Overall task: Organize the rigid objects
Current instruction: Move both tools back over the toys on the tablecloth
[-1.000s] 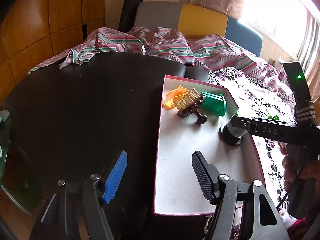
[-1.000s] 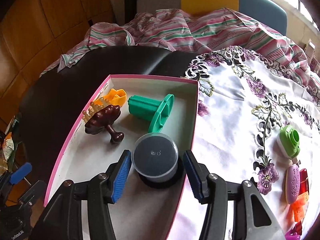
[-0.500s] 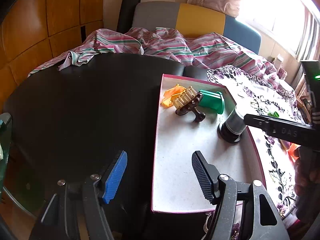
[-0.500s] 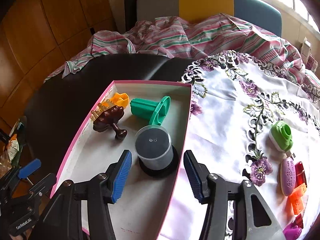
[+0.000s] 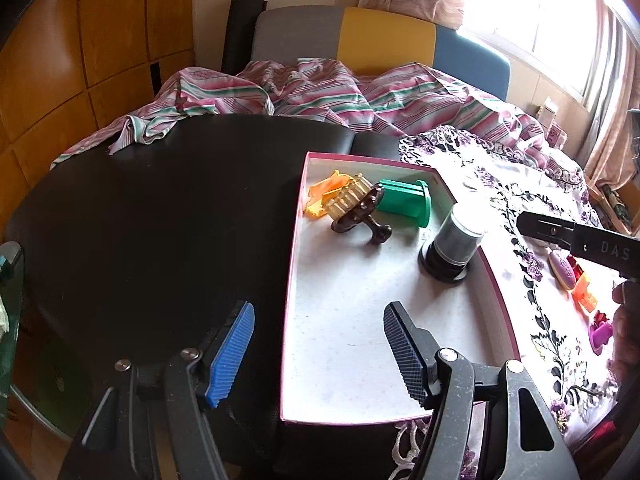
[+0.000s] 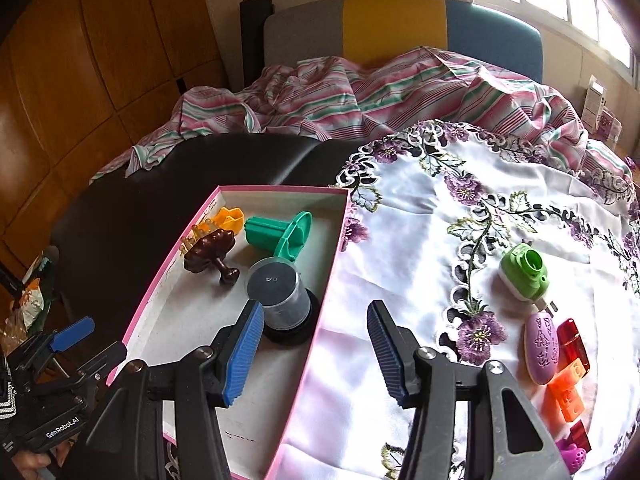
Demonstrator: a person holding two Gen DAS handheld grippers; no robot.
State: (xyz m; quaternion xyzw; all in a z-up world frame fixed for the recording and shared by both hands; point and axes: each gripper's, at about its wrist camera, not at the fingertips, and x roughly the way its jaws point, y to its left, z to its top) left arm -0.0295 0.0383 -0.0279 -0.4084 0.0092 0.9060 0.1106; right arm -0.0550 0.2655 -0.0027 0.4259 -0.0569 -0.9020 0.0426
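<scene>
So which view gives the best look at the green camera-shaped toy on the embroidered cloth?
The right wrist view. There the green camera-shaped toy lies whole and unobstructed on the embroidered cloth, its round lens opening facing up. In the left wrist view it cannot be made out; the right gripper's black body covers that part of the cloth.

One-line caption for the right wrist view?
Open right tongs above pink box rim beside grey canister.

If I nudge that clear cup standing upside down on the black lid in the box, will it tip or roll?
The clear cup stands tall on the black lid, so it would probably tip. It looks like thin plastic, likely light. Round-sided, it may roll once down, until the pink box wall stops it.
</scene>
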